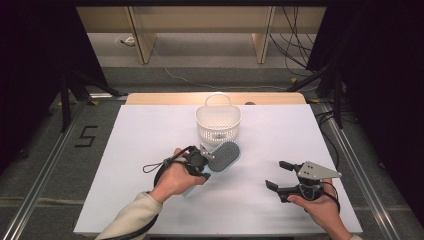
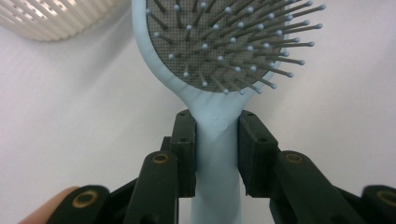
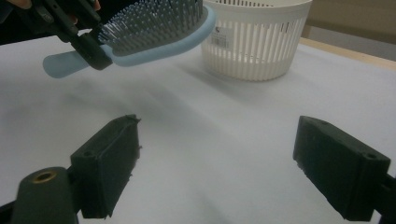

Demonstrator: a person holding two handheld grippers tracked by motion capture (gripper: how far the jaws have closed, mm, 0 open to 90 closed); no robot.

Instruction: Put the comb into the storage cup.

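Note:
A light blue hairbrush (image 1: pixel 223 156) with a grey bristle pad hangs above the white table, just in front of a white slatted basket (image 1: pixel 218 122). My left gripper (image 1: pixel 204 161) is shut on the brush's handle, right below the head; in the left gripper view the hairbrush (image 2: pixel 219 135) runs up between the two jaws with its bristles facing the camera. My right gripper (image 1: pixel 278 174) stands open at the table's right, nothing between its jaws. In the right gripper view the hairbrush (image 3: pixel 154 42) floats off the surface next to the basket (image 3: pixel 254 39).
The white table top (image 1: pixel 150 135) stretches around the basket, with a wooden strip along its far edge. Dark stands and cables flank the table on the floor. A marker reading 5 (image 1: pixel 86 136) lies on the floor at the left.

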